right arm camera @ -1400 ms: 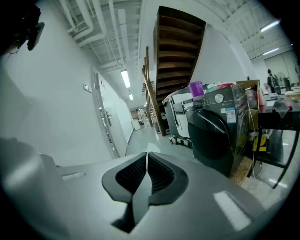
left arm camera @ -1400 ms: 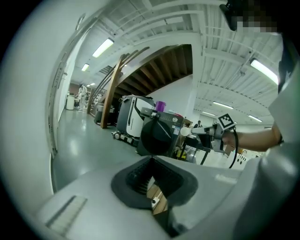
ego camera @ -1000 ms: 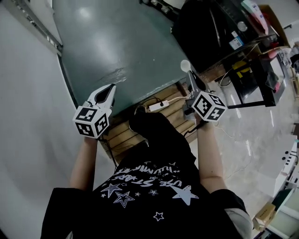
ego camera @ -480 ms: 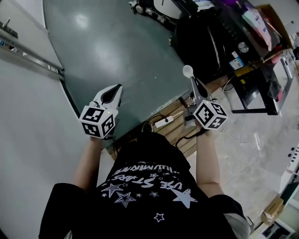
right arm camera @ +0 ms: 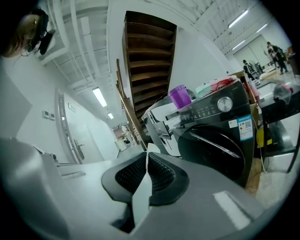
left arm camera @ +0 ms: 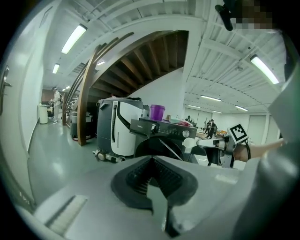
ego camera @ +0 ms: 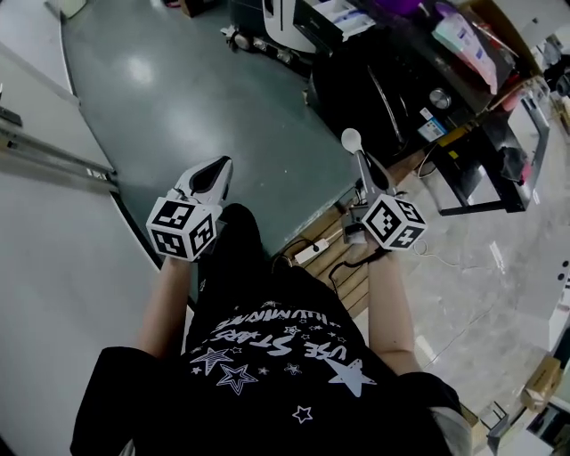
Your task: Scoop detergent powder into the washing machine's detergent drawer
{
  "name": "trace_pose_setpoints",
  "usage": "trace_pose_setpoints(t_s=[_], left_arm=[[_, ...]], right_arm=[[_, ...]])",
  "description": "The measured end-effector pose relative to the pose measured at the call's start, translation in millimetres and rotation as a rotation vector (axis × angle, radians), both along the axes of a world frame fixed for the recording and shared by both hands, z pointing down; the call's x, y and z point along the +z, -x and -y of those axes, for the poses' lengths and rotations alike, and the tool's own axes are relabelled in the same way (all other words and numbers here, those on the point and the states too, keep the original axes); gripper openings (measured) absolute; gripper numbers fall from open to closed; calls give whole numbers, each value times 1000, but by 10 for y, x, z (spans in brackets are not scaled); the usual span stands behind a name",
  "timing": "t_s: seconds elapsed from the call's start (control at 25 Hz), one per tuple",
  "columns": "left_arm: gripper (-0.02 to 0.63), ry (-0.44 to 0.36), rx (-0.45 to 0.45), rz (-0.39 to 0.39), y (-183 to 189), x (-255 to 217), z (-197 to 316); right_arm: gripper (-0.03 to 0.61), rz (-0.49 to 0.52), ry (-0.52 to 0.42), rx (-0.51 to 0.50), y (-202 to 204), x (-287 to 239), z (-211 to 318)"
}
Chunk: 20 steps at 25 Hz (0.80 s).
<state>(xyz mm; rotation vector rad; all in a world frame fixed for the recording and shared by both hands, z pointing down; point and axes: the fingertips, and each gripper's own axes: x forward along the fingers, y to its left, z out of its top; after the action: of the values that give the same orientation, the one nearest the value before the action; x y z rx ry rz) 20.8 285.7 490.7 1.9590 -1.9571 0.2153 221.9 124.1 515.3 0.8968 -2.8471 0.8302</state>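
Observation:
My right gripper (ego camera: 362, 162) is shut on the handle of a white scoop (ego camera: 353, 139), whose bowl sticks up past the jaws toward the black washing machine (ego camera: 385, 93). In the right gripper view the white handle (right arm camera: 142, 190) sits pinched between the jaws of the right gripper (right arm camera: 146, 157), and the washing machine (right arm camera: 220, 140) stands ahead to the right with a purple cup (right arm camera: 179, 97) on top. My left gripper (ego camera: 217, 166) is shut, holds nothing, and hangs over the green floor. The left gripper view shows the left gripper (left arm camera: 152, 161) facing the washing machine (left arm camera: 161, 143).
A white floor-cleaning machine (ego camera: 287, 18) stands beyond the washer. A wooden pallet (ego camera: 343, 258) with a power strip (ego camera: 309, 253) lies below my hands. A black-framed stand (ego camera: 485, 169) is at the right, a white wall (ego camera: 53, 232) at the left, a staircase (left arm camera: 131, 56) overhead.
The head view has swung so more floor and the washer's surroundings show. Both grippers sit slightly higher in frame. The scoop stays gripped; the left gripper stays shut.

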Motion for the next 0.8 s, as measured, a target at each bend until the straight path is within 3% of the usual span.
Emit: trace_pose_setpoints(t_s=[0.28,0.8], left_arm=[[0,-4,95,-13,328,52,913],[0,11,373,-35,1556,-305,3266]], right_arm=[[38,-14,-19,95,202,-52,740],[38,-52,18,436,756,-586,2222]])
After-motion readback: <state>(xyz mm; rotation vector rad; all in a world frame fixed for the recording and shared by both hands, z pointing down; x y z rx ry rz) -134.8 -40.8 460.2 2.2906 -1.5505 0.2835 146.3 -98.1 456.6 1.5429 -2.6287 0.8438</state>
